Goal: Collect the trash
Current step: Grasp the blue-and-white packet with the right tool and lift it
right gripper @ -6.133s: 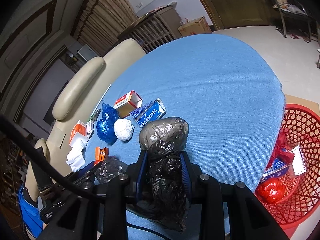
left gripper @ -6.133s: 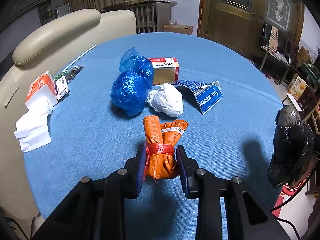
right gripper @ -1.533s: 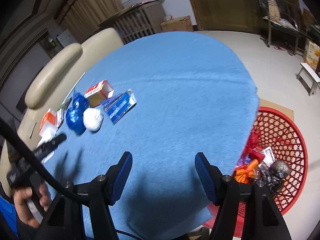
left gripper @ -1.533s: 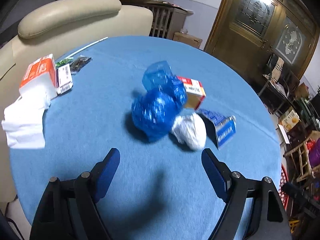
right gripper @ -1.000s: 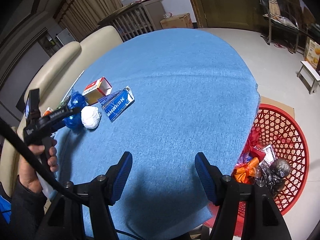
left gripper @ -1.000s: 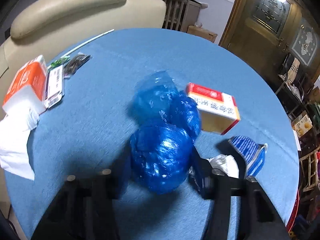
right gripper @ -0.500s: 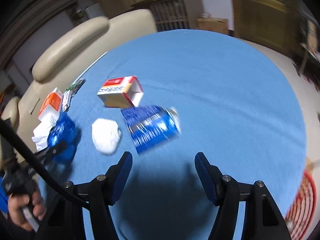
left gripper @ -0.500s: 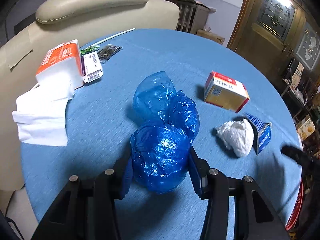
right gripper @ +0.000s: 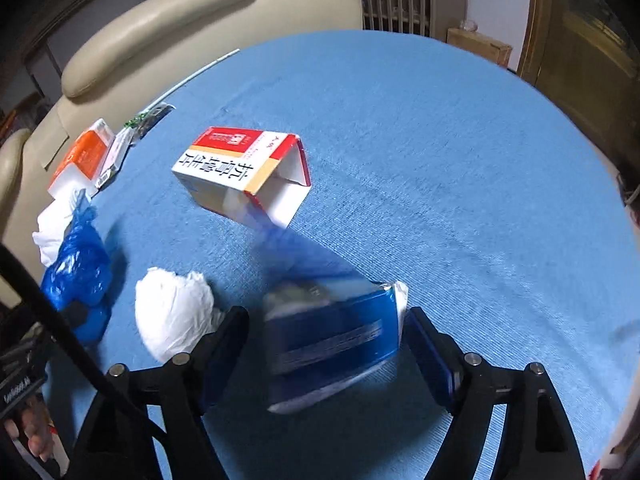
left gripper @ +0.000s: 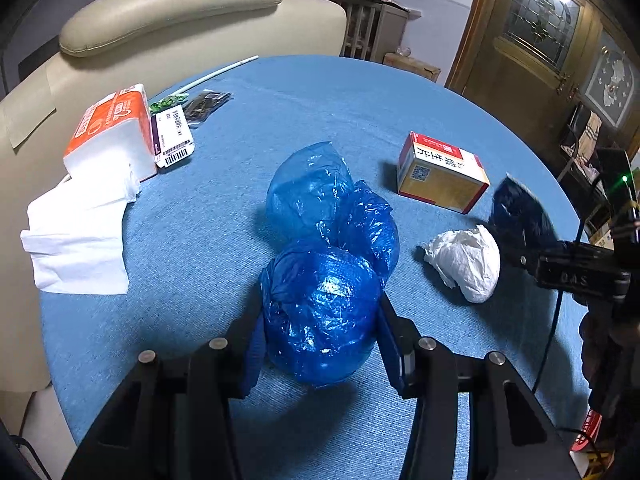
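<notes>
In the left wrist view my left gripper (left gripper: 323, 340) is shut on a knotted blue plastic bag (left gripper: 320, 308), whose upper lobes rest on the blue tablecloth (left gripper: 320, 92). In the right wrist view my right gripper (right gripper: 328, 356) stands around a blurred blue carton (right gripper: 336, 340). Its jaws are opening, and a small gap shows at each pad. A crumpled white wad (right gripper: 172, 316) lies just left of the left finger. An open red, white and yellow box (right gripper: 240, 172) lies beyond. The left wrist view also shows the white wad (left gripper: 464, 264), the box (left gripper: 440, 172) and a dark, blurred right fingertip (left gripper: 520, 212).
An orange tissue pack (left gripper: 108, 132) with loose white sheets (left gripper: 76, 236) and a barcoded packet (left gripper: 172, 136) lie at the table's left edge. A cream armchair (left gripper: 180, 12) stands behind it. A person's hand (right gripper: 36, 440) holds the left gripper's handle.
My right gripper swung from the basket side across the table and came down around the blue carton, with its jaws wider. My left gripper closed on the blue bag and then stayed put.
</notes>
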Available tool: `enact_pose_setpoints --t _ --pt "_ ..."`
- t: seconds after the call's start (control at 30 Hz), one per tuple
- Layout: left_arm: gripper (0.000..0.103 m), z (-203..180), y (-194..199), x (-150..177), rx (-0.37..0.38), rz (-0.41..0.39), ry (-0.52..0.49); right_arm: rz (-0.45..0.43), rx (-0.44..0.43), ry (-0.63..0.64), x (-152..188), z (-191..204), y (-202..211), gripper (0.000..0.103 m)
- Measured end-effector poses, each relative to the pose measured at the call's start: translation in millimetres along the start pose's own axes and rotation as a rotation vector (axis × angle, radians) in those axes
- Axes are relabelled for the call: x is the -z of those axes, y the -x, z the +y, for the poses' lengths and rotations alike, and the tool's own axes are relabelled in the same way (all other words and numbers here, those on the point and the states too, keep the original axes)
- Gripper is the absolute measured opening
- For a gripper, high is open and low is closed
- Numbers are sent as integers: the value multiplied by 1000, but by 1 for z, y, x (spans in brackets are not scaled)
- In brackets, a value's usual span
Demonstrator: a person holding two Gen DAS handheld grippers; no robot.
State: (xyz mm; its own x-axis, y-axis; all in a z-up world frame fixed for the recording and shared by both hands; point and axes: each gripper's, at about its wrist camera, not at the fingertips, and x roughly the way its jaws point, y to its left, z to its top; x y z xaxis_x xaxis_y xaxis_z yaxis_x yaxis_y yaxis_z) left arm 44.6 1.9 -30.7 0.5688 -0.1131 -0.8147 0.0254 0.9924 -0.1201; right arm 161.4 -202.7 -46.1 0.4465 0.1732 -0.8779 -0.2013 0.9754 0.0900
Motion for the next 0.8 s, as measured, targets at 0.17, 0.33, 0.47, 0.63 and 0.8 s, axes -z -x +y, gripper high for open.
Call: enact_pose_setpoints --t 0.17,0.33,0.47,0.63,0.8 --pt "51 -1 2 2 1 3 -7 -16 -8 -74 3 -10 9 36" --pt "51 -2 1 3 7 5 -11 -30 1 -106 13 -14 20 40" --pt "51 -5 1 5 14 6 -12 -70 25 -70 15 -7 27 74" --pt "51 -9 1 5 16 11 -24 -90 100 30 0 13 22 74" --pt "51 -9 0 4 12 15 -28 -98 126 80 -16 22 8 61"
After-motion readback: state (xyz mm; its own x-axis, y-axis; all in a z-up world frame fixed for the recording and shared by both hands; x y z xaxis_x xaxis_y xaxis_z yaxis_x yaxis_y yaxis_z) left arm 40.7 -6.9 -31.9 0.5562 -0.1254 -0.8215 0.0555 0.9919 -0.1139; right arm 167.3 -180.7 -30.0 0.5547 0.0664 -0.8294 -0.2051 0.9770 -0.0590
